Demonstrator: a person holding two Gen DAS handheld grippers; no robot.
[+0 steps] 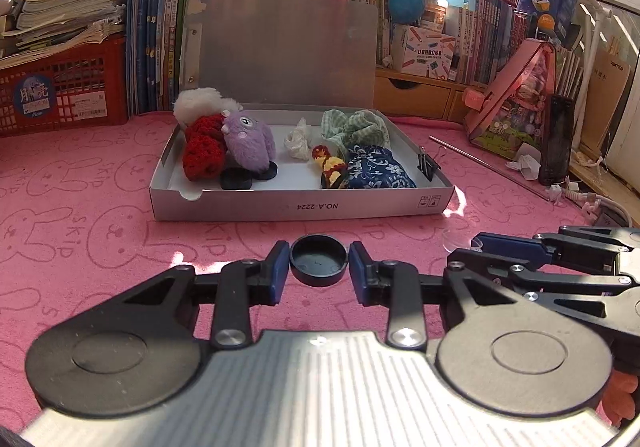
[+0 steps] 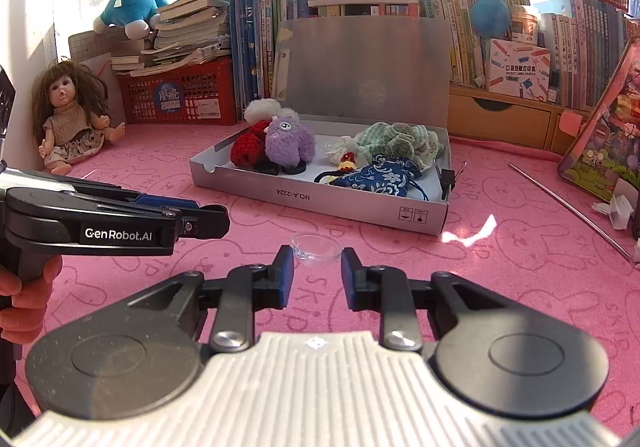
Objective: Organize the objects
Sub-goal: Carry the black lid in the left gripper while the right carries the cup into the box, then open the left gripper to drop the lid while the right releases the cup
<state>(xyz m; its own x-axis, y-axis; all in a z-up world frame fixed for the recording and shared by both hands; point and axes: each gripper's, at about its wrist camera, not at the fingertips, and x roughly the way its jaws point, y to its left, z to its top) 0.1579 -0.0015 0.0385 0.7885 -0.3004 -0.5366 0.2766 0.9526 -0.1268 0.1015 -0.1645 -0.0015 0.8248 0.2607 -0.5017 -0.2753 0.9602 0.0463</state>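
Black cap (image 1: 318, 260) sits pinched between the closed pads of the left gripper (image 1: 319, 267), above the pink tabletop (image 1: 100, 207) short of the open box (image 1: 300, 203). Beside it, the right gripper (image 2: 317, 267) clamps a clear round lid (image 2: 317, 246).

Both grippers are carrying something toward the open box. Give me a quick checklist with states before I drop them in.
1. Left gripper shut on the black cap: ok.
2. Right gripper shut on the clear cap: ok, pads at its sides.
3. Box lid open, leaning back: ok.
4. Free floor in the box: ok, a bare strip in the middle between the purple plush and the blue floral pouch.
5. Grippers apart from each other: ok, side by side, no contact seen.
6. Grip firmness on the clear cap: cannot tell.
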